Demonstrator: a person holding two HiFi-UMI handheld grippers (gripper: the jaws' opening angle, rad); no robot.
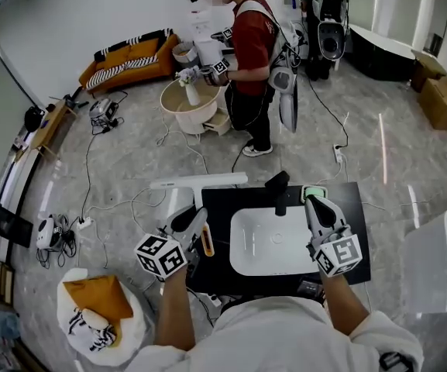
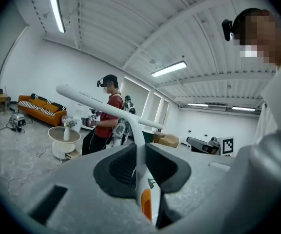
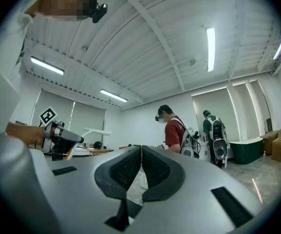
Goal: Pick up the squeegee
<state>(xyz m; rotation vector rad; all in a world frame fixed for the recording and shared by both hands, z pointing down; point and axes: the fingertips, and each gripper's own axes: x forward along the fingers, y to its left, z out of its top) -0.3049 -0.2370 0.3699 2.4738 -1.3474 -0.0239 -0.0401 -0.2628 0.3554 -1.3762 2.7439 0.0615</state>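
The squeegee (image 1: 198,181) is white and T-shaped, with an orange band on its handle. My left gripper (image 1: 194,222) is shut on that handle and holds it up in the air over the left edge of the black counter (image 1: 355,231). In the left gripper view the handle (image 2: 139,152) runs up between the pads to the long blade bar (image 2: 101,106). My right gripper (image 1: 314,202) hovers over the counter's right side, its jaws shut (image 3: 140,165) with nothing between them. The right gripper view shows the squeegee's blade (image 3: 97,131) off to the left.
A white sink basin (image 1: 273,242) with a black faucet (image 1: 277,186) sits in the counter. Beyond it a person in a red shirt (image 1: 250,45) stands at a round white table (image 1: 188,103). Cables (image 1: 91,208) lie on the floor, and an orange sofa (image 1: 130,60) lines the far wall.
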